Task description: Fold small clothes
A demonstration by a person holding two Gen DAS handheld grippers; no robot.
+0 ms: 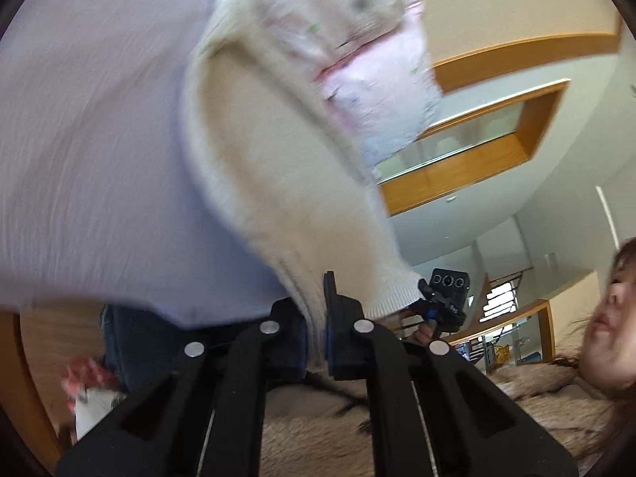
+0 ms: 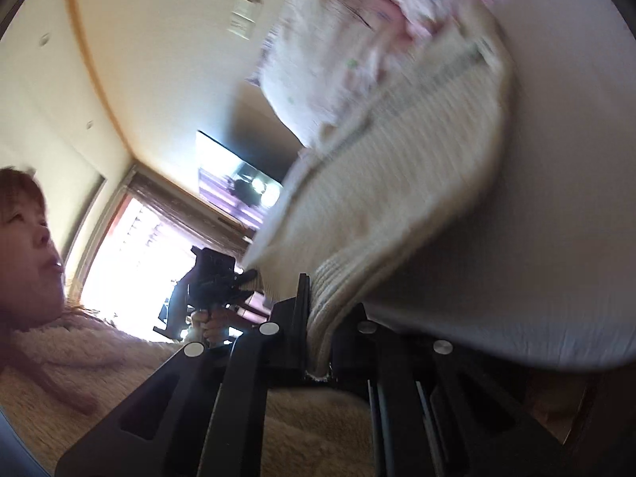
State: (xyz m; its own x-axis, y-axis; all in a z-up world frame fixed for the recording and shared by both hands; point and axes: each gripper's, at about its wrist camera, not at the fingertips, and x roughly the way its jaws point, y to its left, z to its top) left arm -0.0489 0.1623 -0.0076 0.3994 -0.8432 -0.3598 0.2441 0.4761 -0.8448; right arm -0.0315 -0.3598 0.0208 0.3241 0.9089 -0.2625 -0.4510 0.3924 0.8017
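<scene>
Two claws, left (image 1: 316,332) & right (image 2: 318,338), each clamped on 1 cream knit garment's (image 1: 278,167) hem.

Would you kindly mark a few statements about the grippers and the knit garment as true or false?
1. The left gripper is shut on the cream knit. True.
2. The right gripper is open and holds nothing. False: it is shut on the knit's ribbed edge.
3. The knit lies flat and folded. False: both grippers hold it up by its edge.
4. A pink printed cloth shows beyond the knit. True.
5. The left view shows the right gripper. True.
</scene>
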